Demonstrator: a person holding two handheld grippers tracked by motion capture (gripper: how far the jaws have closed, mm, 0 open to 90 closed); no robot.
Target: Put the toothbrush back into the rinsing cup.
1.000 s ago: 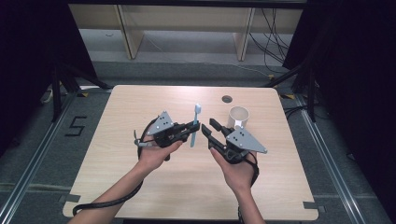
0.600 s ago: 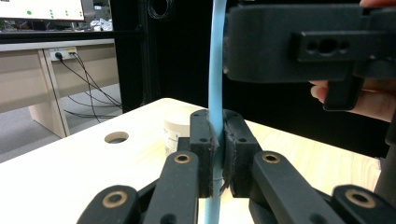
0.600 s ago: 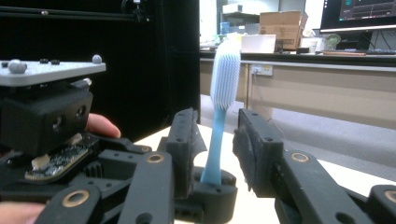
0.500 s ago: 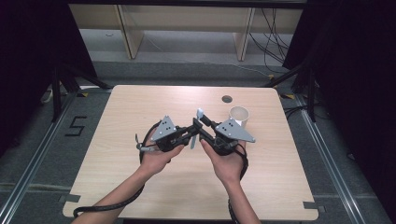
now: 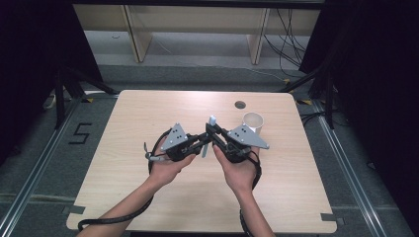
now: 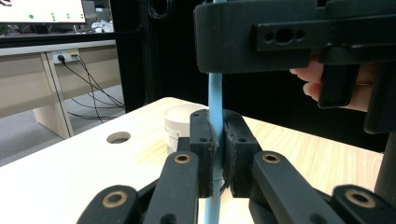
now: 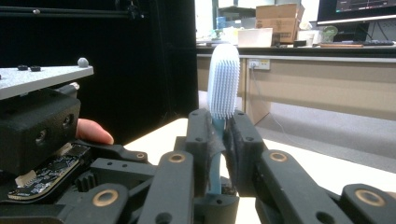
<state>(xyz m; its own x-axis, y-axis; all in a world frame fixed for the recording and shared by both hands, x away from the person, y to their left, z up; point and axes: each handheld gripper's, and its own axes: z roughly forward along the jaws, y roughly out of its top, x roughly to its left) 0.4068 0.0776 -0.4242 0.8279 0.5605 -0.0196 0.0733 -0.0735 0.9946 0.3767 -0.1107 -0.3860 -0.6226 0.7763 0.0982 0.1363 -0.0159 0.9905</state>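
A light blue toothbrush [image 5: 211,120] stands upright above the middle of the wooden table [image 5: 148,108], bristle head on top. My left gripper [image 5: 203,141] is shut on its handle [image 6: 215,102], the pads pressed against both sides. My right gripper [image 5: 213,132] has just been closing and now pinches the neck just under the bristle head [image 7: 223,79]. In the left gripper view, the right gripper's black body [image 6: 261,37] sits above my left jaws. A white paper cup [image 5: 253,121] stands to the right of both grippers.
A round hole [image 5: 240,104] is cut in the tabletop behind the cup. Wooden shelving and loose cables lie on the floor beyond the far edge. Black frame legs stand at both sides of the table.
The right gripper moved left to the toothbrush and closed its jaws on the neck. The left gripper kept the brush upright and stayed in place.
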